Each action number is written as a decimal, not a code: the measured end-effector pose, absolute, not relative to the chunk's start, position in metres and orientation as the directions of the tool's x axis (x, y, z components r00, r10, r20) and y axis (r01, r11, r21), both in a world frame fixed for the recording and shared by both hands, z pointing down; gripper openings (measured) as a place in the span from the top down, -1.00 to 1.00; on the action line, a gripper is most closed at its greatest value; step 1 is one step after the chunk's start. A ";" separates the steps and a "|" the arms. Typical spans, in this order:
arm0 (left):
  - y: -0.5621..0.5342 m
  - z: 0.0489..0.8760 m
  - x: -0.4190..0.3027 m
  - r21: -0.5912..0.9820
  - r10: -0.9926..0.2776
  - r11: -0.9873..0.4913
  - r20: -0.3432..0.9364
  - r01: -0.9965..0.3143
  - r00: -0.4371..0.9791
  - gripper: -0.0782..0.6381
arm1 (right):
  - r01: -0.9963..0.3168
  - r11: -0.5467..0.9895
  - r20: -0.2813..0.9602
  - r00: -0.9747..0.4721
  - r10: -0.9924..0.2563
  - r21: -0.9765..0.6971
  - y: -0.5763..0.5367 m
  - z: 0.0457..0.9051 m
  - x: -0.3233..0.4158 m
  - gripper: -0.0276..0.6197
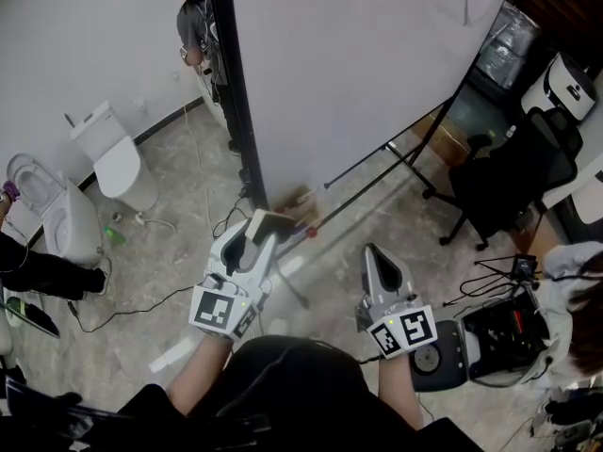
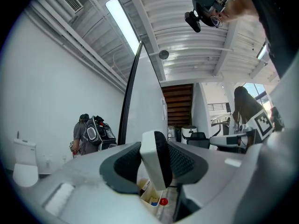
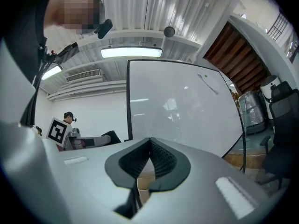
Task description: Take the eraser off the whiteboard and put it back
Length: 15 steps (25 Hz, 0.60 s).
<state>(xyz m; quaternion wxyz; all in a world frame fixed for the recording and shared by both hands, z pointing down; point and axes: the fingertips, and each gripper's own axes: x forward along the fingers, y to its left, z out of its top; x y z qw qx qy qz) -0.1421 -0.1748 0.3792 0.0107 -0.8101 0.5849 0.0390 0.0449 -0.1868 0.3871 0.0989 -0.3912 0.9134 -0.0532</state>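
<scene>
My left gripper (image 1: 260, 237) is shut on the eraser (image 1: 268, 224), a white block with a black felt face, and holds it just in front of the whiteboard's (image 1: 358, 55) lower left corner. In the left gripper view the eraser (image 2: 152, 164) stands upright between the two dark pads, with the whiteboard (image 2: 149, 106) edge-on behind it and the marker tray (image 2: 153, 200) below. My right gripper (image 1: 373, 254) hovers to the right, shut, with nothing in it. In the right gripper view the gripper (image 3: 150, 143) points at the whiteboard's (image 3: 187, 101) bare face.
Two white toilets (image 1: 115, 158) (image 1: 58, 217) stand on the floor at left. A person (image 1: 198, 26) stands behind the board's left edge. A black office chair (image 1: 513, 172) and camera gear (image 1: 499, 332) are at right. Cables run across the tiled floor (image 1: 179, 252).
</scene>
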 end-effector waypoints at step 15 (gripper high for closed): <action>-0.186 0.388 -0.143 0.025 -0.943 -0.329 -0.062 -0.944 0.327 0.28 | -0.719 0.673 -0.128 -0.661 -0.739 -0.172 -0.192 0.389 0.047 0.89</action>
